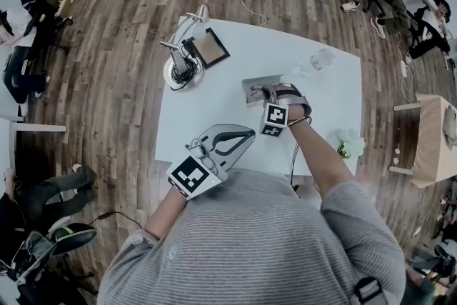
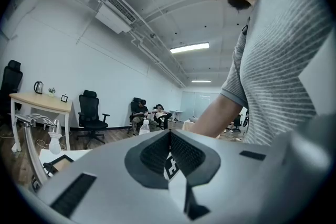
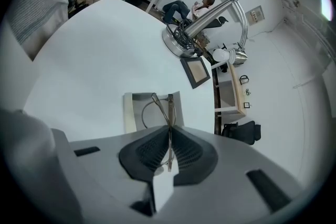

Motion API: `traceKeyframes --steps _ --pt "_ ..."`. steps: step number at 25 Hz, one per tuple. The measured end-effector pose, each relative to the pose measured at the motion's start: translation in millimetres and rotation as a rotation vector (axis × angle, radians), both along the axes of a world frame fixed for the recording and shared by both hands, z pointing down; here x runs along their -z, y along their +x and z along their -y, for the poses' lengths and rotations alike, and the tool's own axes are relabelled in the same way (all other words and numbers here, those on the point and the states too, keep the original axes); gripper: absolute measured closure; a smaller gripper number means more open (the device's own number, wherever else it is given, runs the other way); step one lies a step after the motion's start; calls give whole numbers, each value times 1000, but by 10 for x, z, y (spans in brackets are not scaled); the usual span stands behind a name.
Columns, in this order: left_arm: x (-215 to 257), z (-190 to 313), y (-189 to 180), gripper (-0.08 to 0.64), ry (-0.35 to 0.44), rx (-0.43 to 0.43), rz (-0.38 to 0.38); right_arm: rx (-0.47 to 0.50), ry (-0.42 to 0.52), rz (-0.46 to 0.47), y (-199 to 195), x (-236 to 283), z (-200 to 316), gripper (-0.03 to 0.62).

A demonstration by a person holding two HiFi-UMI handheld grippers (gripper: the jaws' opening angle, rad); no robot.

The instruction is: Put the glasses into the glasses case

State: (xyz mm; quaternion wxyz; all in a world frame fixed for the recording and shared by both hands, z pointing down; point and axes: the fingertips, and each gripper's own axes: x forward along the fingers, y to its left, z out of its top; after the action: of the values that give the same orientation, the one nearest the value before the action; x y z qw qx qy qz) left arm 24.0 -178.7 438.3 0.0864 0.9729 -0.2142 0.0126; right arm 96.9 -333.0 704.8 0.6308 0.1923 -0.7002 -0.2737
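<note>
Clamping the glasses (image 3: pixel 170 107) above the glasses case (image 3: pixel 131 113) are the right tongs (image 3: pixel 169 131); the left tongs (image 2: pixel 169 136) sit closed, empty.

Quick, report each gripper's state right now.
Left gripper: shut, holding nothing.
Right gripper: shut on the glasses.

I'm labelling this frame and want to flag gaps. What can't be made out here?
- Glasses: head view, hidden beneath the right tool; right gripper view, its pads cover their near part.
- Glasses case: near end cut off by that tool; contact with the glasses unclear.
- Clear item beyond the case: too small, head view.
</note>
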Motion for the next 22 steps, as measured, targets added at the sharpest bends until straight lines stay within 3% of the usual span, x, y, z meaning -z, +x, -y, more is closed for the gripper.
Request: traceKeyframes --steps 9,14,22 --pt "-24 1 7 548 -7 -7 13 -18 -8 -62 -39 -164 47 566" --pt "-26 2 19 548 -8 -14 20 19 12 -124 -55 -231 66 566" --pt "-26 22 -4 548 -9 -7 20 35 -13 -151 -107 -201 -73 566"
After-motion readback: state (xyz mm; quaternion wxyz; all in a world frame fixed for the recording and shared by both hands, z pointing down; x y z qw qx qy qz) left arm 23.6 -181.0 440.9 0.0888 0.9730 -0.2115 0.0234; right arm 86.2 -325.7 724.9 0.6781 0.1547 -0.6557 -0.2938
